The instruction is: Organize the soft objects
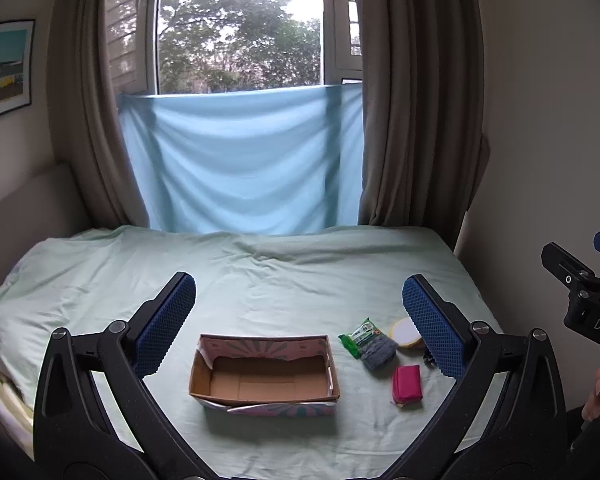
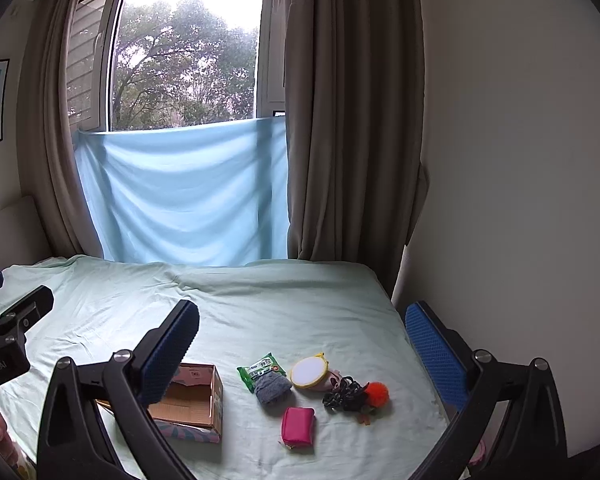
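Soft objects: I see them grouped on the pale green bed sheet, to the right of the box, none of them gripped.
Box: an open cardboard box sits on the sheet with nothing inside that I can see.
Green packet: a green wipes packet lies nearest the box, touching a grey knitted item in front of it.
Pink pouch: the pink pouch lies closest to me, apart from the others.
Round pad: a yellow-rimmed round pad rests behind a black scrunchie and an orange pompom.
Left gripper: my left gripper hangs above the box, jaws spread wide, holding nothing.
Right gripper: my right gripper hovers over the pile, jaws likewise wide apart and empty.
Background: brown curtains frame a window with a light blue cloth across its lower part.
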Available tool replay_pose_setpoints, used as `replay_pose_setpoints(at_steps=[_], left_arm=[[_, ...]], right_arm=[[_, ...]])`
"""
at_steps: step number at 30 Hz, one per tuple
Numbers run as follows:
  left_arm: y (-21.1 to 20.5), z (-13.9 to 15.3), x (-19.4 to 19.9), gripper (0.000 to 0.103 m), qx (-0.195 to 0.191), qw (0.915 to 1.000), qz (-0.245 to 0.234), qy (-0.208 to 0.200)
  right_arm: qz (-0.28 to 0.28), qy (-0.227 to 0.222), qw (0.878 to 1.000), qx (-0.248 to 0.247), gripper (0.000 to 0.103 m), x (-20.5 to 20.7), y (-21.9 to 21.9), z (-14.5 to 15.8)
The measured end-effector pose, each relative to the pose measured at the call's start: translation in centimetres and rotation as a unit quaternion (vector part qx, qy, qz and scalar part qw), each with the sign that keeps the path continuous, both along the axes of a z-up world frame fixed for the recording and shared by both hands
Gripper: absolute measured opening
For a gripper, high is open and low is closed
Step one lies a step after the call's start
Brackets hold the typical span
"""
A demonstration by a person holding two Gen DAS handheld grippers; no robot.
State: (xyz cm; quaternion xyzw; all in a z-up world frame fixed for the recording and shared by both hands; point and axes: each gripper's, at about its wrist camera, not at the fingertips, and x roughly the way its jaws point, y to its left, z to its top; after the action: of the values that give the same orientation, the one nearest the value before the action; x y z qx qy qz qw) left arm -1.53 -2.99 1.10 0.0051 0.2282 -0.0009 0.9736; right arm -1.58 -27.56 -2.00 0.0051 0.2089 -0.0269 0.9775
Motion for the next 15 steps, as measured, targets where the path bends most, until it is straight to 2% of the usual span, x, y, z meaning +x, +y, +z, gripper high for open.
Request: replay_pose_setpoints(at_steps=[15], left_arm=[[-0.25, -0.03, 0.27, 0.103, -0.005, 1.0, -0.001, 0.003]], right_arm=[[0.0, -0.001, 1.0, 0.0, 0.103, -0.07, 0.09, -0.13]])
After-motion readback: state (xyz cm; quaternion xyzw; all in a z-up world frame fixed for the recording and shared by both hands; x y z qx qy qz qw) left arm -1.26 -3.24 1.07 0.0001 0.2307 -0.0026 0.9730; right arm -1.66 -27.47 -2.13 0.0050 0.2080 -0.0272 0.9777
